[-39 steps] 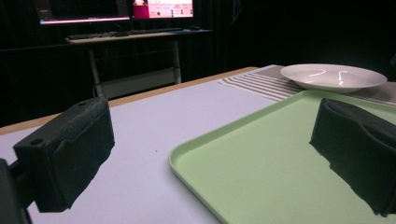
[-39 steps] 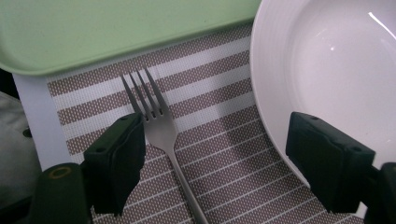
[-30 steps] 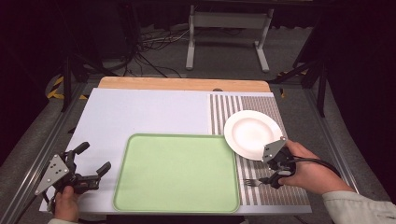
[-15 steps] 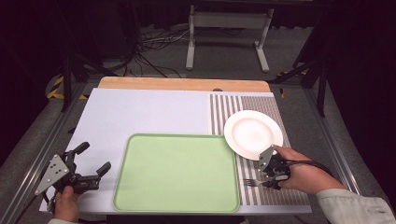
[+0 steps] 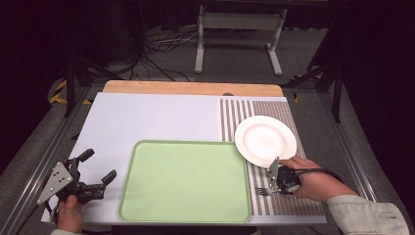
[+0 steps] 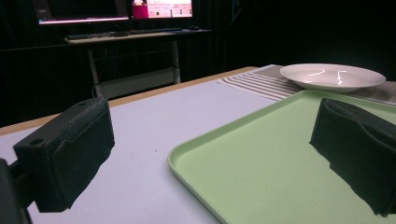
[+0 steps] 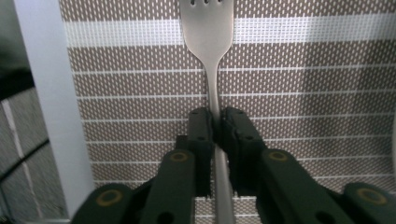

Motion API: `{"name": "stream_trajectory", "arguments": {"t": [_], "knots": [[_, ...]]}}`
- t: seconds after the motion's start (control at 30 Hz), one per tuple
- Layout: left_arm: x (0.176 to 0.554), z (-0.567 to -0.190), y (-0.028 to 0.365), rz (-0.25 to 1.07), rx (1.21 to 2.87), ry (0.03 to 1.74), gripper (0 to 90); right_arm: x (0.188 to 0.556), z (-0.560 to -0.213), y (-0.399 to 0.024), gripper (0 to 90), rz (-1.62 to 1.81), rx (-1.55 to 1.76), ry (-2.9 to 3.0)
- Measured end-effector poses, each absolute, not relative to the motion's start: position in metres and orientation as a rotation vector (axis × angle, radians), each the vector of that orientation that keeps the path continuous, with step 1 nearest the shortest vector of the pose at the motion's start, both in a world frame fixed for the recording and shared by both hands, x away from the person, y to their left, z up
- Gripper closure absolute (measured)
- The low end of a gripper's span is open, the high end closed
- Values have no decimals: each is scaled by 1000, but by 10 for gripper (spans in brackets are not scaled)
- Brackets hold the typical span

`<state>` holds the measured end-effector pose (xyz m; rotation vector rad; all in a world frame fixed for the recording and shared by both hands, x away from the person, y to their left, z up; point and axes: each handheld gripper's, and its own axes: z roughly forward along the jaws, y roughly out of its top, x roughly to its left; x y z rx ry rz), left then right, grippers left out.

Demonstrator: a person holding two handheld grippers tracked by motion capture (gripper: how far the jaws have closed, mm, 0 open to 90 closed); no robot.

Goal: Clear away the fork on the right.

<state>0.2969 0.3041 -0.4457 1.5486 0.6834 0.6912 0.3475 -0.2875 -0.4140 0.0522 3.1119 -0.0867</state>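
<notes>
**Right gripper clamped on a fork handle at the striped placemat**

The fork [image 7: 208,51] lay on the brown-and-white striped placemat [image 7: 303,70], its tines pointing away from the right gripper [image 7: 215,122] and its slim handle running straight back between the 2 black jaws. In the right gripper view the 2 pads were pressed against either side of the handle, just behind the neck of the fork. The jaws had just been closing, and the handle was the thing caught between them. In the high view the fork [image 5: 263,191] sat near the front edge of the placemat [image 5: 288,203], just right of the green tray [image 5: 186,181] and in front of the white plate [image 5: 265,140], with the right gripper [image 5: 278,182] directly over its handle end.

The left gripper [image 5: 95,170] rested at the front left corner of the table [image 5: 147,117], its 2 jaws spread well apart with nothing between them; the left gripper view showed the tray's [image 6: 261,168] rim lying ahead of them.

Compared with 1 second earlier, the right hand [image 5: 313,178] sat lower over the placemat and slightly nearer the fork, and its jaws had gone from wide to gripping. The left gripper, tray and plate were unchanged in position.
</notes>
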Motion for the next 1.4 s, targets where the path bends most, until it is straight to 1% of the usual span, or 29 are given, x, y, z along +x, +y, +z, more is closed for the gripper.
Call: {"name": "stream_trajectory", "arguments": {"t": [0.23, 0.73, 1.4], "knots": [[297, -446, 304, 691, 1550, 682, 4, 347, -415, -284, 855, -127, -35, 3117], [297, -446, 305, 690, 1552, 684, 4, 348, -413, -287, 860, -96, 14, 3114], [297, -445, 305, 691, 1553, 683, 4, 348, -375, -297, 860, 198, 148, 3021]]}}
